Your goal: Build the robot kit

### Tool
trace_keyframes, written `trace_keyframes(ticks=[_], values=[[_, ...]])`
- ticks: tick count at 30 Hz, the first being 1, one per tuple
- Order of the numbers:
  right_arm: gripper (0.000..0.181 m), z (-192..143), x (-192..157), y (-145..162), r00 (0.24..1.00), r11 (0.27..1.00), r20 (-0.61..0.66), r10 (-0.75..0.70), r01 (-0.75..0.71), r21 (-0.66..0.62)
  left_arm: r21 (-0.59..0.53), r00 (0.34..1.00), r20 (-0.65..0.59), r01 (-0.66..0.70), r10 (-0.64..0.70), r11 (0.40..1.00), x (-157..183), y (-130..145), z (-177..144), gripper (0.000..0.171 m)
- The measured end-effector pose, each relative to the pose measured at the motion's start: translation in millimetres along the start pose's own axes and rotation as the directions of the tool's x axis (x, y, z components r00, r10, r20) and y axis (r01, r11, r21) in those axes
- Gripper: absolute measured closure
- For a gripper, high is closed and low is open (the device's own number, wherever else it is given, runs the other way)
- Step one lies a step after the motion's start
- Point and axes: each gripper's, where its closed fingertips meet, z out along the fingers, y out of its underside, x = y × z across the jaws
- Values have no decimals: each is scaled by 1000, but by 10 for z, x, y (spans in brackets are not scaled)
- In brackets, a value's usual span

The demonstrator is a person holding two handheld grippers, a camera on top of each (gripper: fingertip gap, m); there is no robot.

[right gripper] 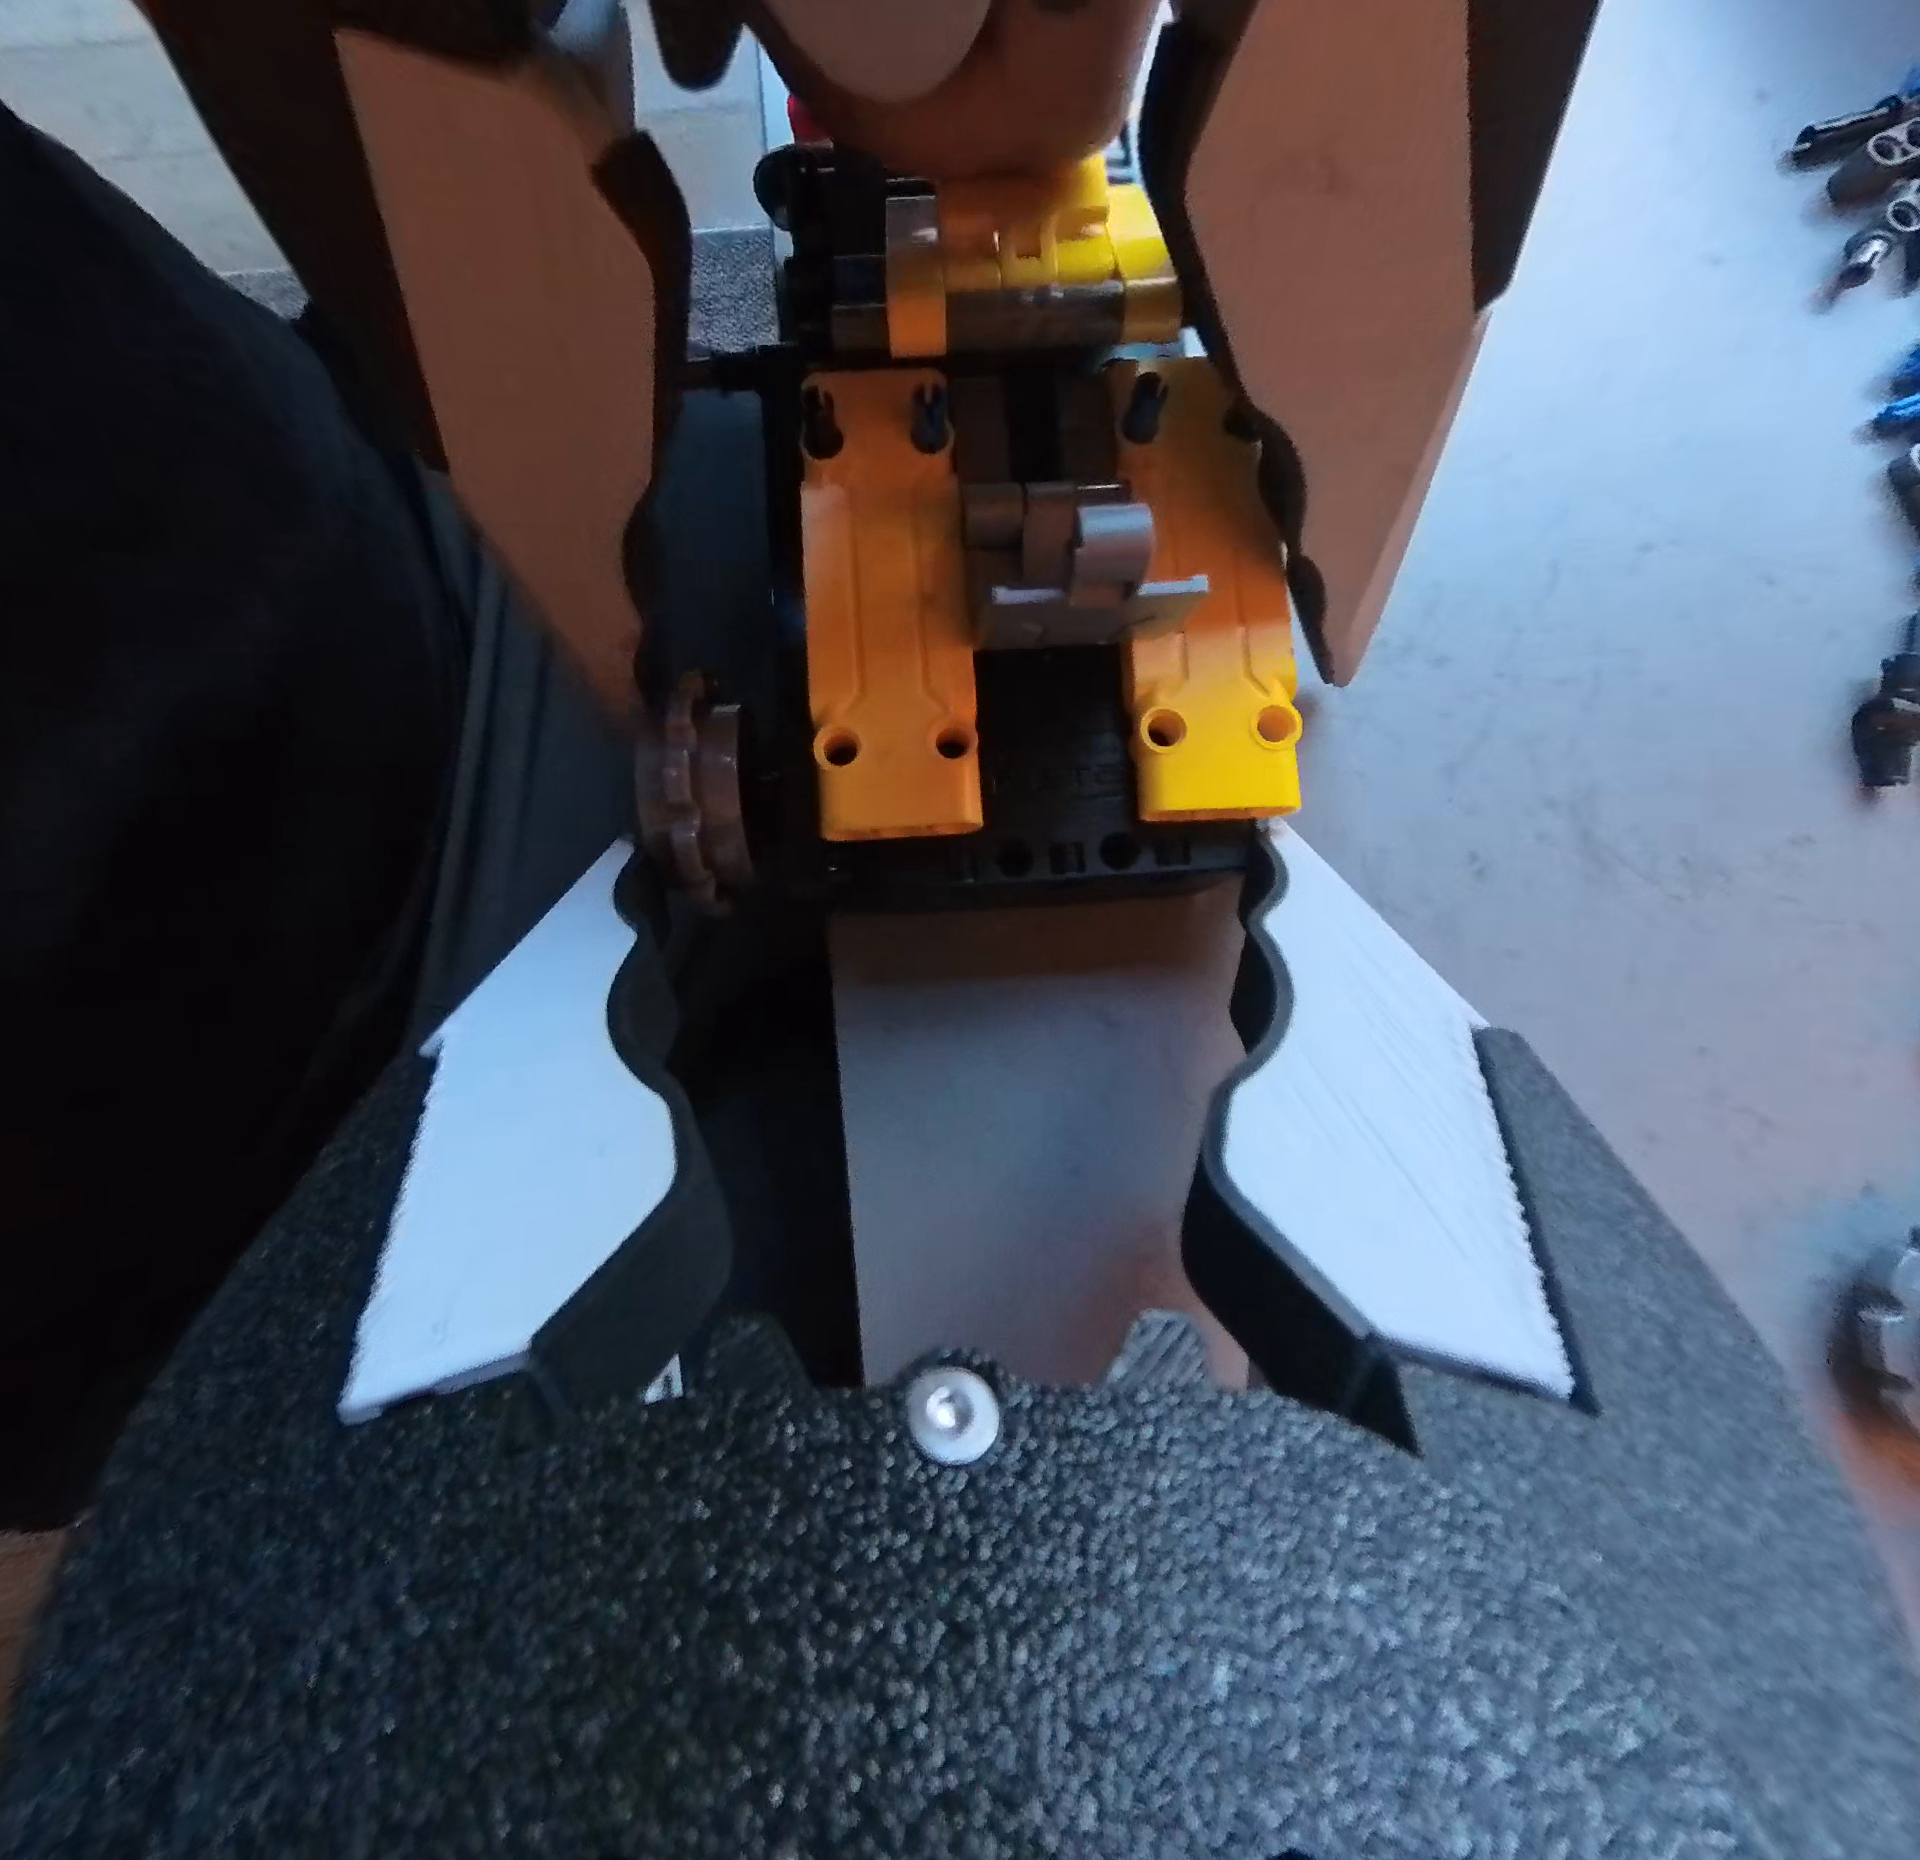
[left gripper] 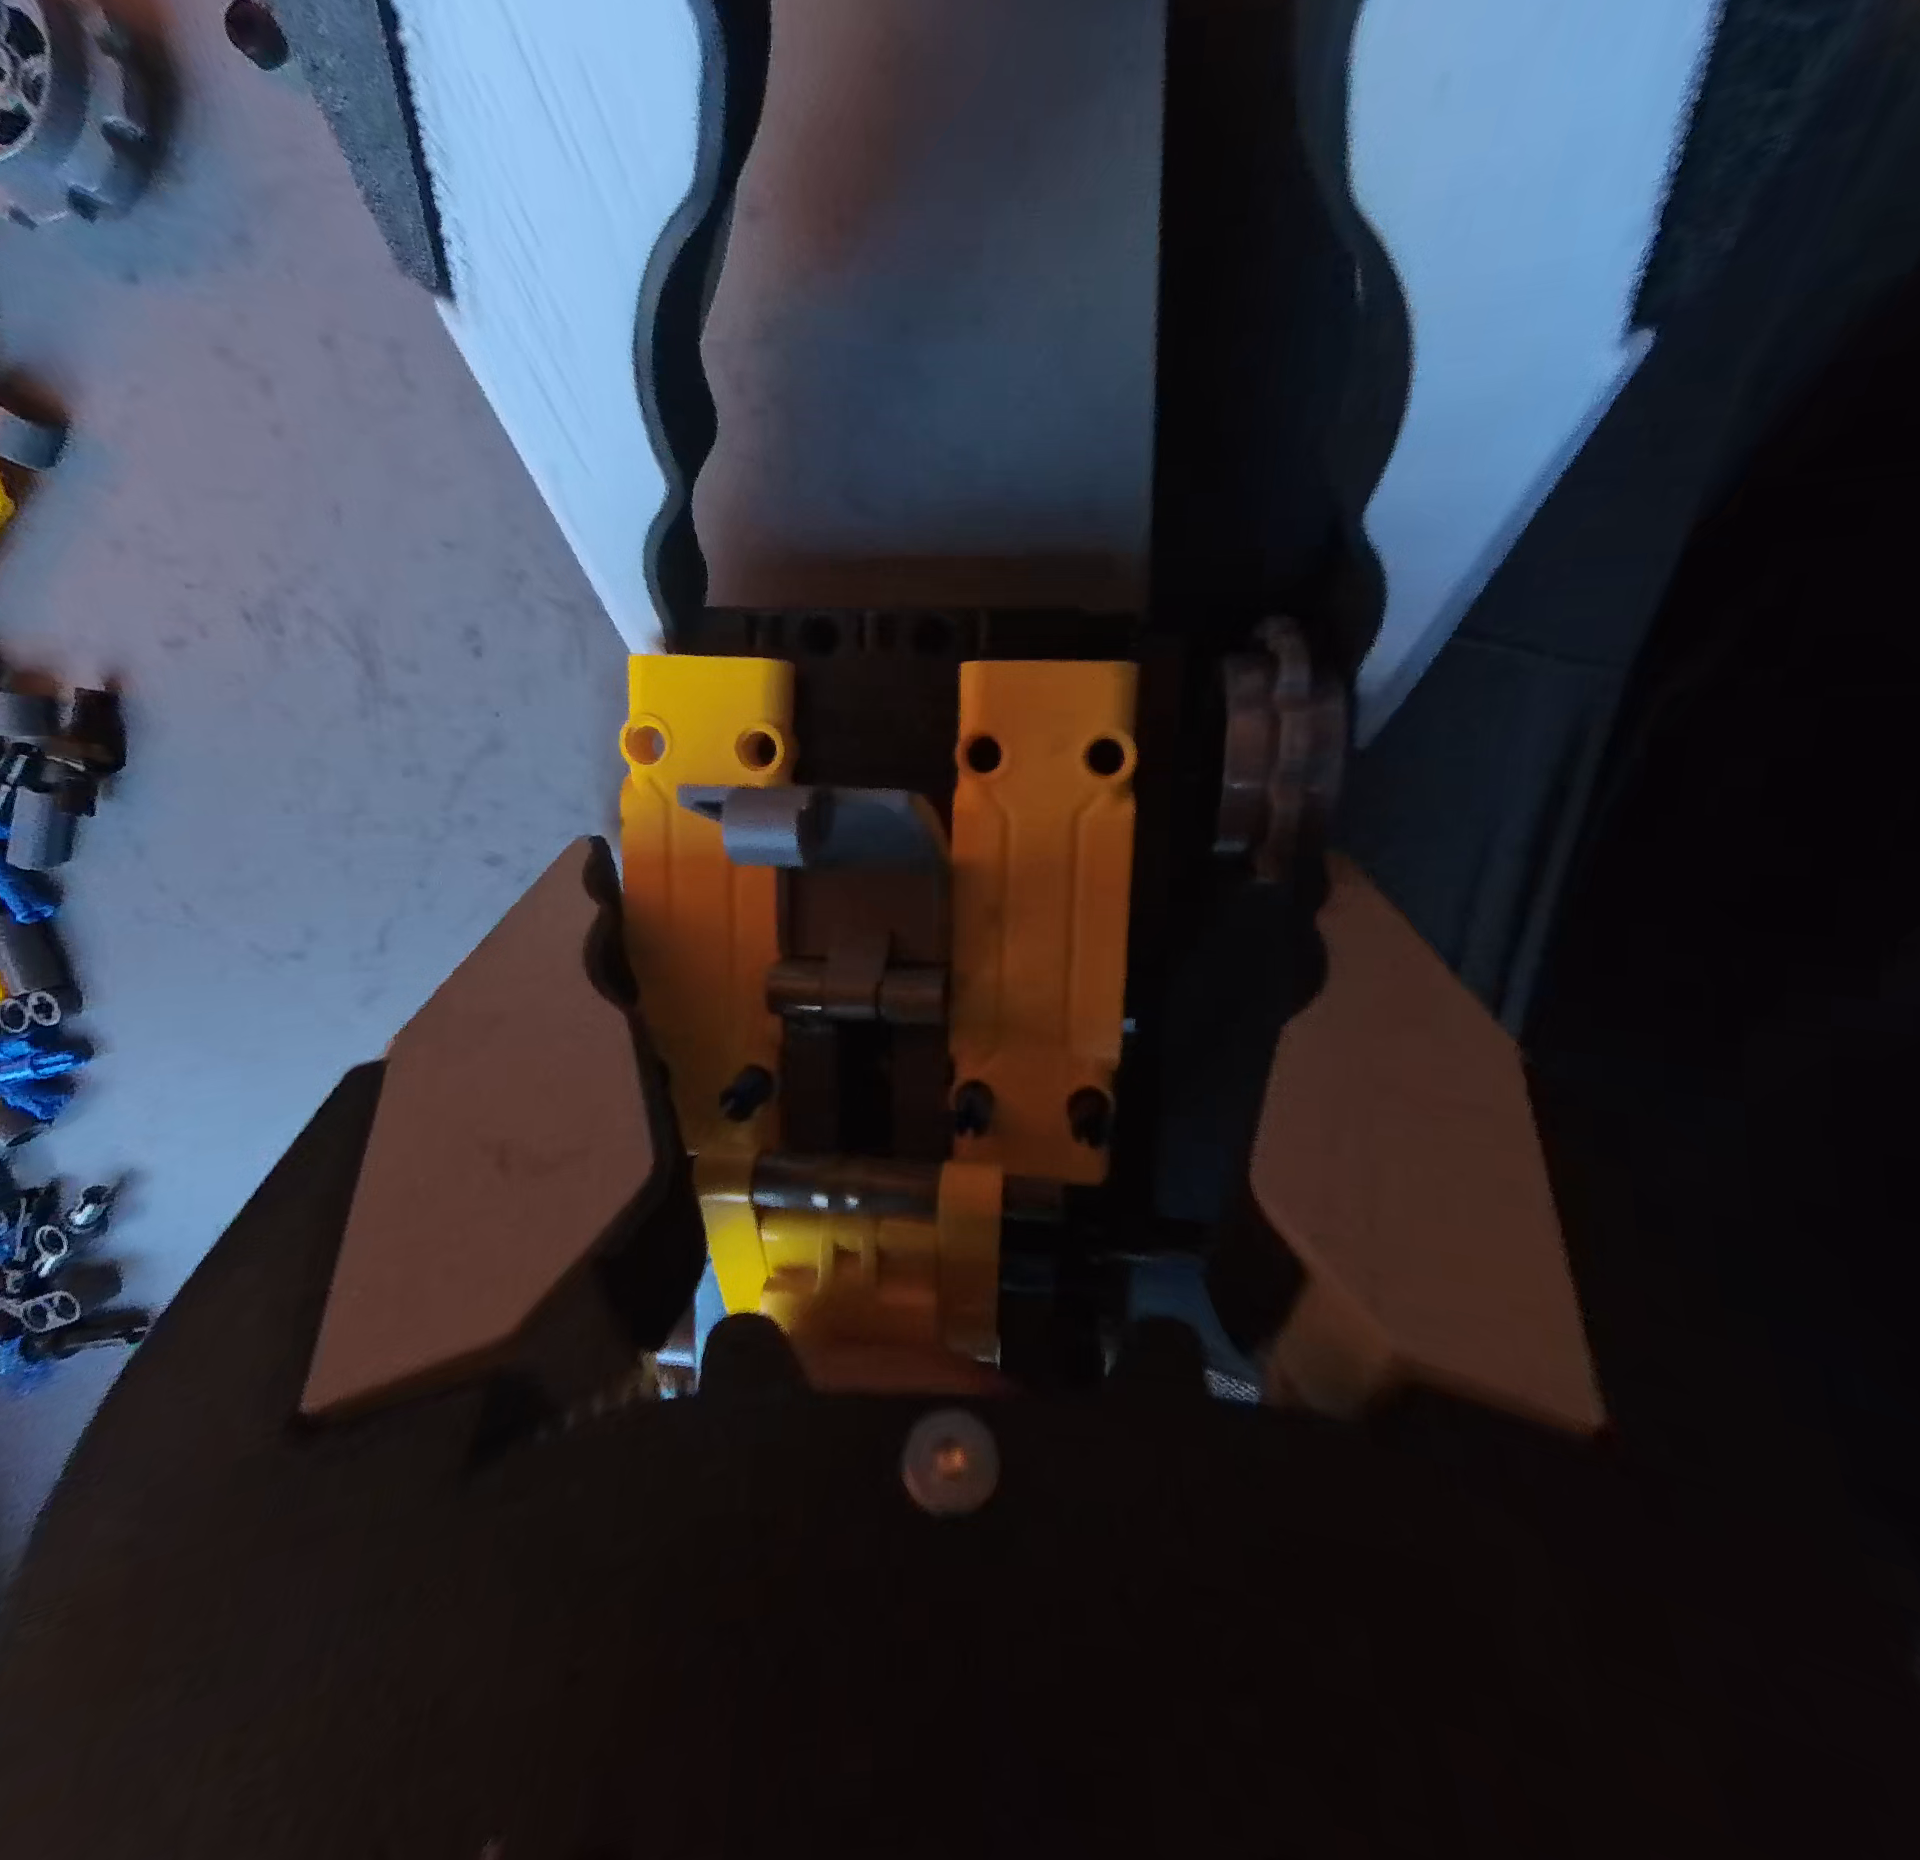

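Both views centre on one yellow and black brick-built model (left gripper: pixel 883 937), seen from opposite ends.

In the left wrist view, the left tongs (left gripper: pixel 956 875) with tan fingers rise from the lower half of the frame and are clamped on the model's sides, the left pad against a yellow panel and the right against the dark flank below a brown gear (left gripper: pixel 1283 750). The white-fingered right tongs (left gripper: pixel 997 605) reach in from the top, their tips at the model's far black end.

The right wrist view shows that end nearer: the right tongs (right gripper: pixel 940 875) stand apart, their tips just beside the corners of the model (right gripper: pixel 1039 626); whether they press on it I cannot tell. The left tongs (right gripper: pixel 977 657) come down from the top.

Only the left view shows a grey wheel (left gripper: pixel 42 106) at the upper left on the pale bench (left gripper: pixel 312 615). Small blue and grey pieces (right gripper: pixel 1881 200) lie along the right edge of the right view. Only that view shows a dark sleeve (right gripper: pixel 208 771) at its left.
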Motion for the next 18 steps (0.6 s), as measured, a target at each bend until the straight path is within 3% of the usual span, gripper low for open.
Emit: trace_keyframes(ticks=[1,18], values=[[73,-4,-4,-5,1000,1000,7,4,-4,-3,8,1000,-8,4,-4,1000,6,-7,-6,50],[76,21,33,-39,1000,999,7,29,-29,14,-23,1000,-9,-27,26,999,-21,38,-9,52]])
